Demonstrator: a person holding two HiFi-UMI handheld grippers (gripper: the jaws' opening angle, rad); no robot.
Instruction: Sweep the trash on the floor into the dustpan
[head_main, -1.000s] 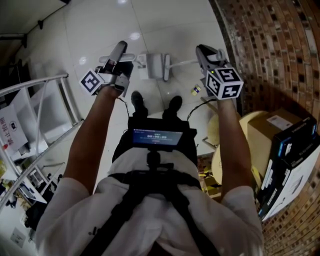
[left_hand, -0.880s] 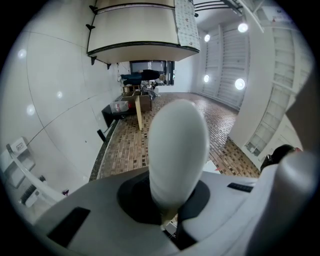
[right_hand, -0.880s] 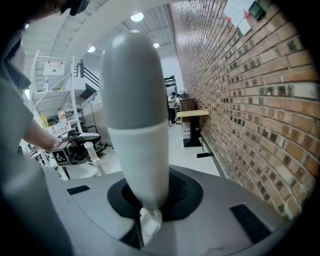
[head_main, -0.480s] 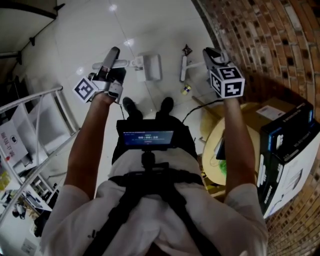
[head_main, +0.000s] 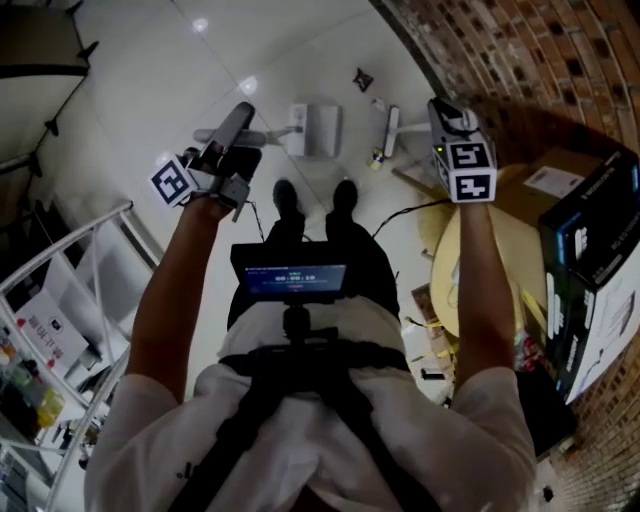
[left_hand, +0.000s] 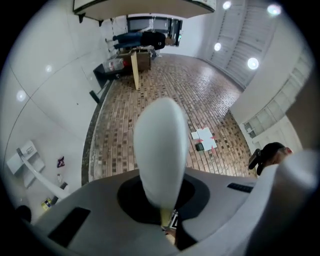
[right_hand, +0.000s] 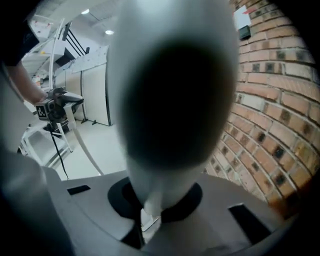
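Note:
My left gripper (head_main: 240, 113) is shut on the long white handle of the dustpan (head_main: 320, 128), which stands on the white tile floor ahead of the person's shoes. In the left gripper view the handle's rounded end (left_hand: 160, 150) sticks out between the jaws. My right gripper (head_main: 443, 108) is shut on the white broom handle (right_hand: 170, 100), and its jaws have just closed a little tighter on it. The broom head (head_main: 386, 128) rests on the floor right of the dustpan. A small yellow scrap (head_main: 377, 157) lies by the broom head, and a black scrap (head_main: 361, 78) lies farther out.
A brick wall (head_main: 520, 60) curves along the right. Cardboard and printed boxes (head_main: 600, 260) and a round pale table (head_main: 445, 270) crowd the right side near the person. A white metal rack (head_main: 90, 260) stands at the left.
Both hands have swung sideways with their handles. The right gripper now sits nearer the brick wall. The broom head has come close to the yellow scrap, and the black scrap has come into view.

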